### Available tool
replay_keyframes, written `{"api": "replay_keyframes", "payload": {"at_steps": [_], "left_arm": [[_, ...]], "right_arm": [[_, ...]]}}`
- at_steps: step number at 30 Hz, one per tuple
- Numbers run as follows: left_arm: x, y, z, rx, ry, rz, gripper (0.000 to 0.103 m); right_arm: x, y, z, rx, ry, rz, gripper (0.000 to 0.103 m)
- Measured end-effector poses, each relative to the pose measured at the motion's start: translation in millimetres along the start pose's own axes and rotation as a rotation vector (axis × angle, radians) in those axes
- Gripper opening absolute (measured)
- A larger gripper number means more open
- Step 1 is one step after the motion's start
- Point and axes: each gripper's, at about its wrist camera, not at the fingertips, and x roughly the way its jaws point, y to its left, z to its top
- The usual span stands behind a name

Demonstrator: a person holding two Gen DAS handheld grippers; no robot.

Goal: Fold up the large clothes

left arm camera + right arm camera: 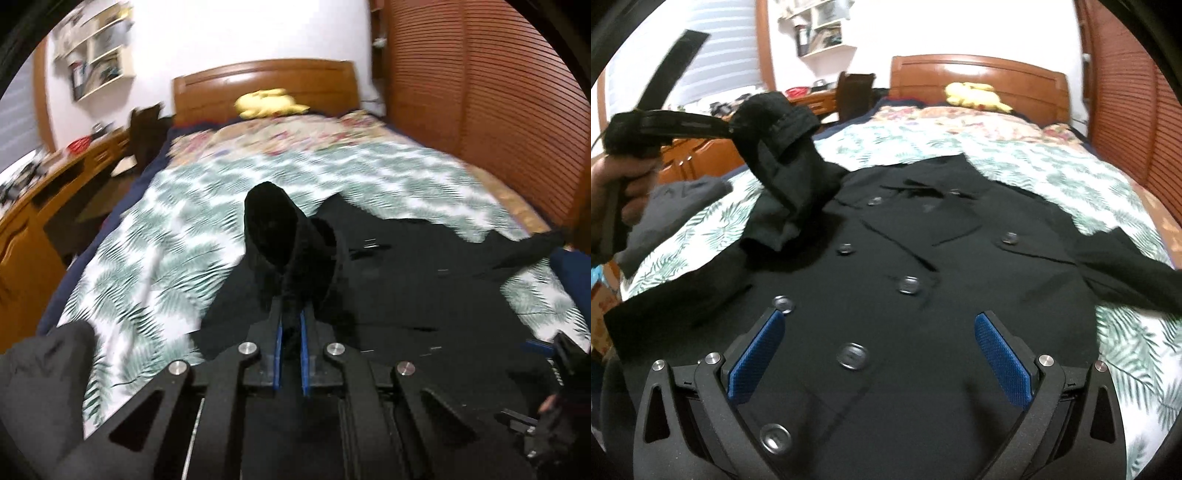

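Above the bed, black coat sleeve in left claw.

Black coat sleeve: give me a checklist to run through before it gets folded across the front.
1. Left gripper shut on the sleeve: ok.
2. Sleeve lifted off the bedspread: ok.
3. Right gripper open, holding nothing: ok.
4. Black coat lying flat, buttons up: ok.
5. Other sleeve spread out to the side, not yet folded: ok.
6. Grey garment clear of the coat's edge: cannot tell.
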Motion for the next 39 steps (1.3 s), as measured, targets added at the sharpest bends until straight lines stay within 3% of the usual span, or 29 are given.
{"api": "replay_keyframes", "payload": {"at_steps": [9, 14, 18, 30, 39], "left_arm": [[-28.0, -98.6, 3.3, 0.133, -0.033, -0.143, 0.004], [-36.0, -120.9, -1.8, 0.144, -0.003, -0.186, 0.005], [-43.7, -129.9, -11.2, 0.155, 0.015, -0.227, 0.012], [-67.4, -109.9, -54.0, 0.125, -0.021, -0.233, 0.038], [-55.6, -66.7, -83.3, 0.040, -0.052, -0.171, 0.039]], "right_arm": [[-46.0, -30.9, -12.9, 0.060, -0.023, -0.078, 0.103], [-70.0, -38.1, -14.9, 0.081, -0.035, -0.097, 0.103], [-83.6, -36.0, -14.2, 0.070, -0.053, -0.106, 0.103], [-78.0, -31.9, -5.9, 0.078, -0.040, -0.111, 0.103], [-50.7, -26.2, -5.0, 0.058, 0.012, -0.117, 0.103]]}}
